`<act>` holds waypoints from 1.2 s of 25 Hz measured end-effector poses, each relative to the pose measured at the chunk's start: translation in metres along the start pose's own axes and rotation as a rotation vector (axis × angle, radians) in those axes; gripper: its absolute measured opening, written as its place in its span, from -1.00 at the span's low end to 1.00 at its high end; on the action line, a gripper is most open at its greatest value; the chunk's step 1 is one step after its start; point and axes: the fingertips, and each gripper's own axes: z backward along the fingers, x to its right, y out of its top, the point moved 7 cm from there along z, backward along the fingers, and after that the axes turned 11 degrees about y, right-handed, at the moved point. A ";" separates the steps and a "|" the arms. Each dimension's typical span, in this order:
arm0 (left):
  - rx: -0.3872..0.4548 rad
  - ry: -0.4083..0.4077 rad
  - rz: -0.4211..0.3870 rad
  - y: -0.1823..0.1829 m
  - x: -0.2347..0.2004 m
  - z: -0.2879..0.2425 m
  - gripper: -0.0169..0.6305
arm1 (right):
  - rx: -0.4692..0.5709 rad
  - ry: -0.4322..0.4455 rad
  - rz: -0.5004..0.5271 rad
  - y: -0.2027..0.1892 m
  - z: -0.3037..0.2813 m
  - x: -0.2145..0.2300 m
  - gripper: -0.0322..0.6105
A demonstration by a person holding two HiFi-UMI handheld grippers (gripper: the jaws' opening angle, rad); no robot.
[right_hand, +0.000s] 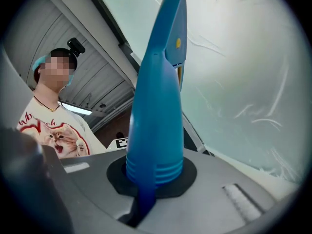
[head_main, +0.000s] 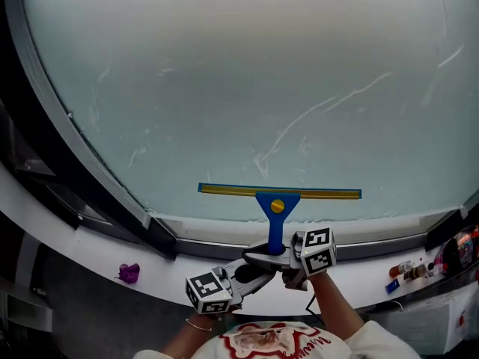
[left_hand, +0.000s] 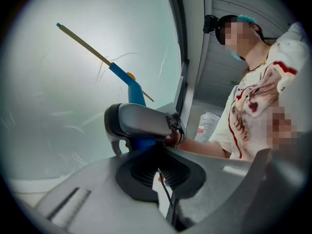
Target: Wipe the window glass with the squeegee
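My right gripper (head_main: 281,254) has its fingers clamped on the blue squeegee (head_main: 277,214) handle. The blade lies flat against the lower window glass (head_main: 224,88). My left gripper (head_main: 256,265) sits just beside, fingers pressed together.

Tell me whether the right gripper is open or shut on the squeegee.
Shut on it: in the right gripper view, the right gripper presses its fingers against the blue handle of the squeegee.

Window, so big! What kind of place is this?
Probably a workshop-like room indoors: a large streaky window above a white sill, and a ribbed metal ceiling with a strip light.
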 end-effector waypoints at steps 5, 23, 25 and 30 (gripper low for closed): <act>-0.022 -0.058 -0.079 0.028 -0.027 0.054 -0.95 | 0.075 -0.028 0.038 0.016 -0.056 0.015 -0.86; 0.279 -0.112 -0.348 0.210 -0.002 0.084 -0.95 | -0.133 0.005 0.315 0.212 -0.098 -0.075 -0.86; 0.271 -0.064 -0.463 0.244 0.006 0.085 -0.95 | -0.179 -0.003 0.395 0.245 -0.104 -0.091 -0.86; 0.278 -0.053 -0.602 0.317 0.017 0.092 -0.95 | -0.182 0.020 0.438 0.318 -0.116 -0.120 -0.86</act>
